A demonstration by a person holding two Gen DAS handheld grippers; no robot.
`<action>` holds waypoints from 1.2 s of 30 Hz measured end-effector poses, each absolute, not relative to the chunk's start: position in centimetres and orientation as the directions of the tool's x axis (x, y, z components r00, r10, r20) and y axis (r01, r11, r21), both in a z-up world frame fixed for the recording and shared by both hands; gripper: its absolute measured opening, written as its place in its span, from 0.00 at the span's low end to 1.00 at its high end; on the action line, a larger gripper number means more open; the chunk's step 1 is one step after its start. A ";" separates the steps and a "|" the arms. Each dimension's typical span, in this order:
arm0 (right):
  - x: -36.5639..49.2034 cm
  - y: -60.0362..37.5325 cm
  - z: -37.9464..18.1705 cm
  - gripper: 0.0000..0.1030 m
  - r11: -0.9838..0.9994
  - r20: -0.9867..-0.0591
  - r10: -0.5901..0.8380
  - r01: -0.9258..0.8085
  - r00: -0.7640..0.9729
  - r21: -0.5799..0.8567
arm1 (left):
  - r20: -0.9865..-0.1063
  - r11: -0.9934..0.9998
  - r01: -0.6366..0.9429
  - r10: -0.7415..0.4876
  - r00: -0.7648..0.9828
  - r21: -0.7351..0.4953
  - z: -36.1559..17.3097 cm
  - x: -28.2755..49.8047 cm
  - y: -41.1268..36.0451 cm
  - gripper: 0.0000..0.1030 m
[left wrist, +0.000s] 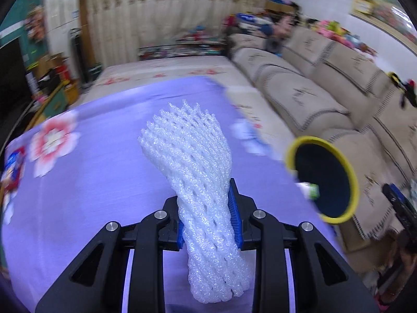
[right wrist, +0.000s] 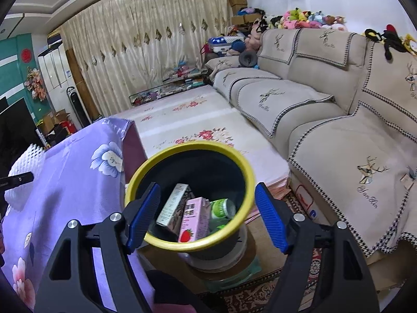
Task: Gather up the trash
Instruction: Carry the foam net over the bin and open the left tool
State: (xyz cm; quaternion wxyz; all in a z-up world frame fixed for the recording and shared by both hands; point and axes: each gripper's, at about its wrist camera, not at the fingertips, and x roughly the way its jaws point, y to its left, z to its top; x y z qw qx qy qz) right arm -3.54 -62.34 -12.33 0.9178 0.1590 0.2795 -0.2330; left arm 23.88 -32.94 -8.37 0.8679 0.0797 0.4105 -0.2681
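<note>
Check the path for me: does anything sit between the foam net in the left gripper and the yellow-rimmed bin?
Nothing visible blocks it. The left gripper holds the foam net above the purple tablecloth, and the bin stands past the table's edge, mouth open. The right gripper hangs open over the bin and may need to move aside.

Beige sofa (right wrist: 312,99) along the right wall, deer-print covers on seats and backs. Plush toys (right wrist: 307,18) heaped on the sofa back, cardboard boxes (right wrist: 238,1) stacked in the corner. Cream curtains (right wrist: 146,41) drawn across the far wall, books (right wrist: 179,80) piled below. Floral mat (right wrist: 198,125) spread out in front of the sofa. Purple flowered cloth (left wrist: 104,182) over the table. Green panel (right wrist: 15,67) and dark TV (right wrist: 13,130) at left.
</note>
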 end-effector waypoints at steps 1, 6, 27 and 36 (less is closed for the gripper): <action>-4.1 -62.6 -12.2 0.70 0.836 -0.584 -0.350 0.526 0.732 0.158 | -0.757 0.819 0.567 -0.424 0.497 -0.086 -8.2 23.3 -34.9 0.27; -6.2 -63.8 -11.7 0.71 0.817 -0.574 -0.383 0.555 0.724 0.155 | -0.774 0.729 0.677 -0.486 0.407 -0.101 -8.6 21.3 -42.5 0.27; -10.0 -65.9 -11.9 0.72 0.767 -0.587 -0.433 0.622 0.684 0.159 | -0.870 0.597 0.797 -0.440 0.223 -0.098 -17.4 23.2 -62.1 0.85; -9.3 -62.8 -10.8 0.73 0.804 -0.570 -0.405 0.575 0.714 0.149 | -0.796 0.625 0.768 -0.533 0.288 -0.141 -11.4 21.3 -51.2 0.89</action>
